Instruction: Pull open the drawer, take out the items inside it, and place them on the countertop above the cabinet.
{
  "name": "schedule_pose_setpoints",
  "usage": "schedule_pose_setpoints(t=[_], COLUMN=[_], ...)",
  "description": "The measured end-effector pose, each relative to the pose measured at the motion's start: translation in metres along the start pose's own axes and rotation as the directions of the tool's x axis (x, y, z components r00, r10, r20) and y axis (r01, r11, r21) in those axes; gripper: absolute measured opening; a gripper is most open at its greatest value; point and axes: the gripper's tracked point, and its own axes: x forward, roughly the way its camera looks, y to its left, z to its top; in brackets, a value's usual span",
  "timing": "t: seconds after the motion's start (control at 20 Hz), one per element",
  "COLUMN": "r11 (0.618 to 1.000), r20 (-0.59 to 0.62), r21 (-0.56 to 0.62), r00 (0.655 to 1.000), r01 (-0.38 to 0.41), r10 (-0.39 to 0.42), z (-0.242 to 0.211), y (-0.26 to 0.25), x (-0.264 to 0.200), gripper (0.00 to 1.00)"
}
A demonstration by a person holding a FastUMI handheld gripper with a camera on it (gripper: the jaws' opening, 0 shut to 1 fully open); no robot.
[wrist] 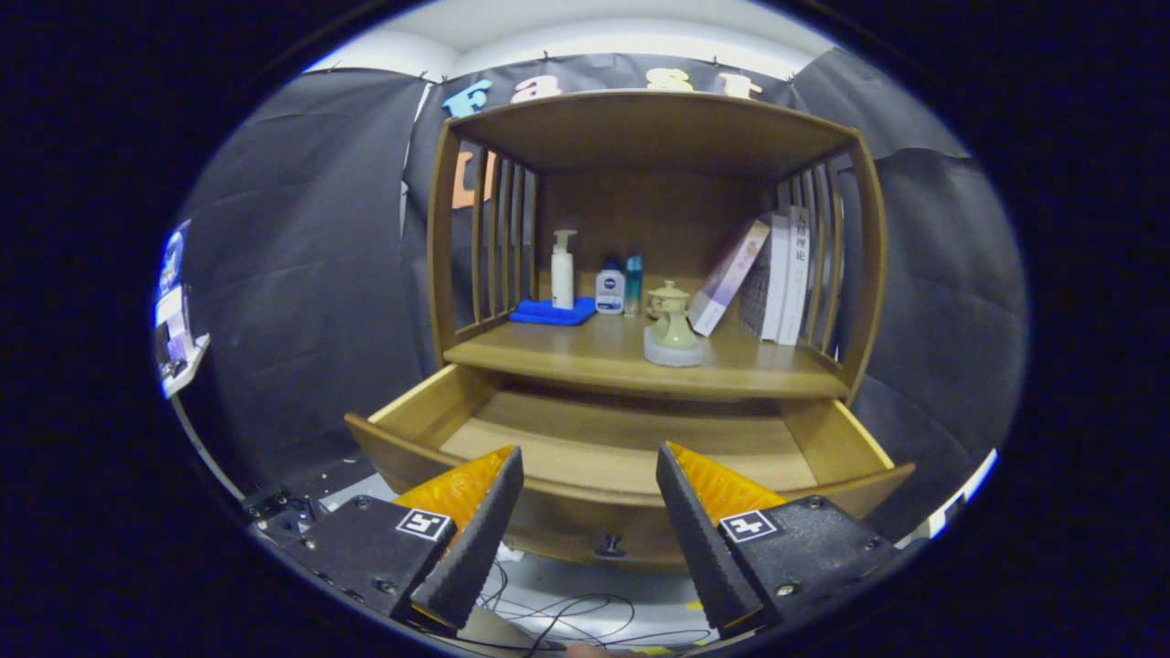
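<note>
While the tongs (590,471) hang released and empty, drawer (631,457) pulled open ahead, ornament (674,327) on countertop (585,356).

Booth dim overall, black cloth soaking up light. Bright strip of white wall (585,37) far beyond fingers. Cabinet (654,247) evenly lit, back panel shadowed under its top. Strong fisheye bowing: drawer (622,448) front curves just ahead of gripper (590,471), fingers spread, empty. Fingers slightly soft; centre sharp. No glare.

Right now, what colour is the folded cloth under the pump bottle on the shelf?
Blue. The folded cloth shows best in the gripper view, beyond the open gripper.
</note>
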Motion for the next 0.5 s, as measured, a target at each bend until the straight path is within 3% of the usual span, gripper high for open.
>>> schedule_pose_setpoints(t=[0.35, 0.5], r11=[0.995, 0.991], r20=[-0.107, -0.102], r21=[0.060, 0.088], r00=[0.991, 0.991], r01=[0.081, 0.101], r10=[-0.074, -0.091], z=[-0.080, -0.091], y=[-0.005, -0.008], x=[0.017, 0.025], gripper=[0.93, 0.93])
